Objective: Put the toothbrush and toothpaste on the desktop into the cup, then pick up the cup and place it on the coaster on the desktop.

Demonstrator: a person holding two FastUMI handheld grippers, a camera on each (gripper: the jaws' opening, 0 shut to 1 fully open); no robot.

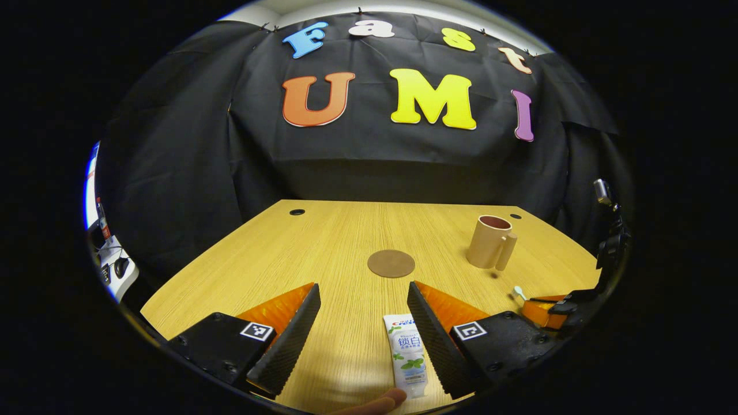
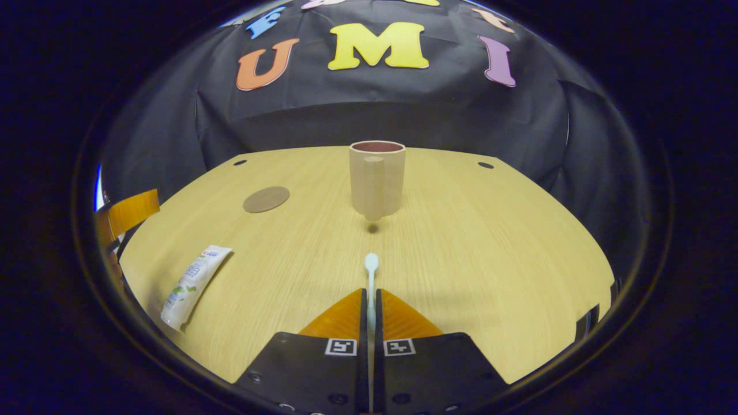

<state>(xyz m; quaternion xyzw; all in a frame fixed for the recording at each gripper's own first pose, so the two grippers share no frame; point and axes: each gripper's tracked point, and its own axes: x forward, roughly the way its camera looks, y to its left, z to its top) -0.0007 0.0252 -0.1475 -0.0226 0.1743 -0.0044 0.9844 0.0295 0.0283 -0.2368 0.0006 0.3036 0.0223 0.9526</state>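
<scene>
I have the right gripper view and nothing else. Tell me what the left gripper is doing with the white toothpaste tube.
Observer: The left gripper is open. The white toothpaste tube lies flat on the wooden desktop between its fingers, not gripped.
Operator: Say whether the tube is centred.
Observer: It is not. It lies close against the finger on the right of the left gripper view, with a wide gap to the other finger.
Operator: Report anything else near the tube.
Observer: A person's fingertip is right beside the tube's near end.
</scene>
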